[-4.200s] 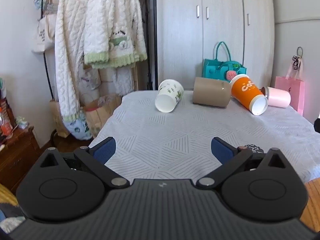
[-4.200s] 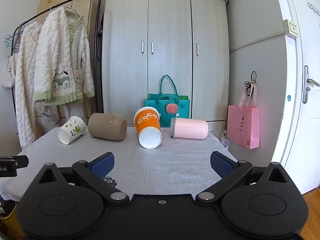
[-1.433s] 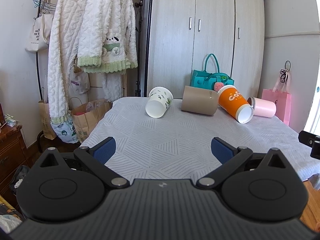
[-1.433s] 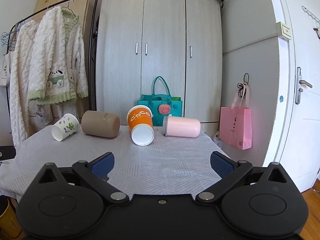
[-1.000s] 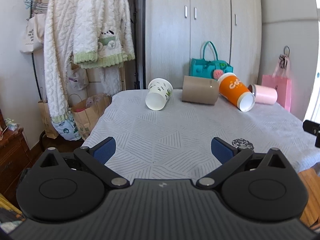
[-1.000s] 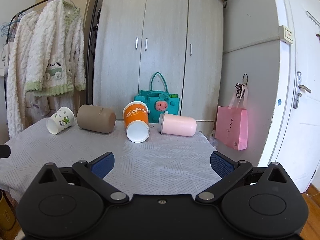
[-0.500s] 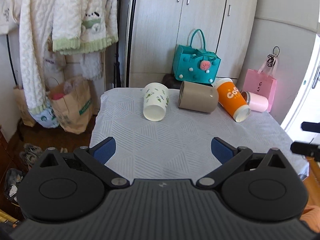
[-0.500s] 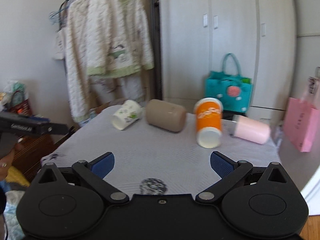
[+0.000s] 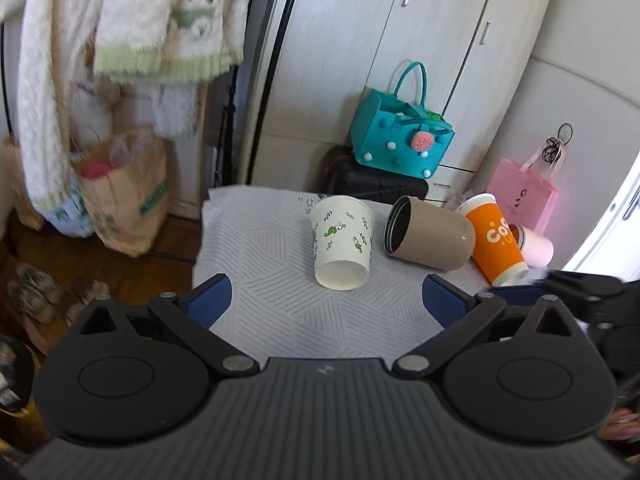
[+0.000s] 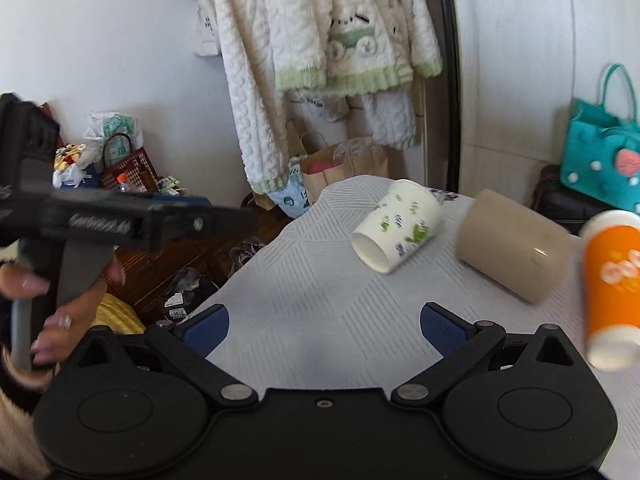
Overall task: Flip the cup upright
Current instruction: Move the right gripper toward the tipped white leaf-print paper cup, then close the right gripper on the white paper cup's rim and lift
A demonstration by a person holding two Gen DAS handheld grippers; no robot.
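Several cups lie on their sides on the white patterned tablecloth (image 9: 272, 256): a white cup with green leaves (image 9: 342, 240) (image 10: 396, 224), a tan cup (image 9: 430, 238) (image 10: 514, 246), an orange cup (image 9: 494, 238) (image 10: 612, 284) and a pink cup (image 9: 536, 244). My left gripper (image 9: 324, 300) is open and empty, above the table just in front of the white cup. My right gripper (image 10: 324, 328) is open and empty, over the table's near part, with the white cup ahead to the right. The left gripper's body (image 10: 120, 224) shows at the left of the right wrist view.
A rack of white knitted clothes (image 9: 132, 20) hangs to the left of the table. Paper bags (image 9: 124, 196) stand on the floor below. A teal bag (image 9: 400, 144) and a pink bag (image 9: 524, 196) sit behind the table by the grey wardrobe (image 9: 400, 40).
Both grippers have risen and tilted down over the table. The left one has closed in on the white cup. The right one has swung left, toward the white and tan cups.
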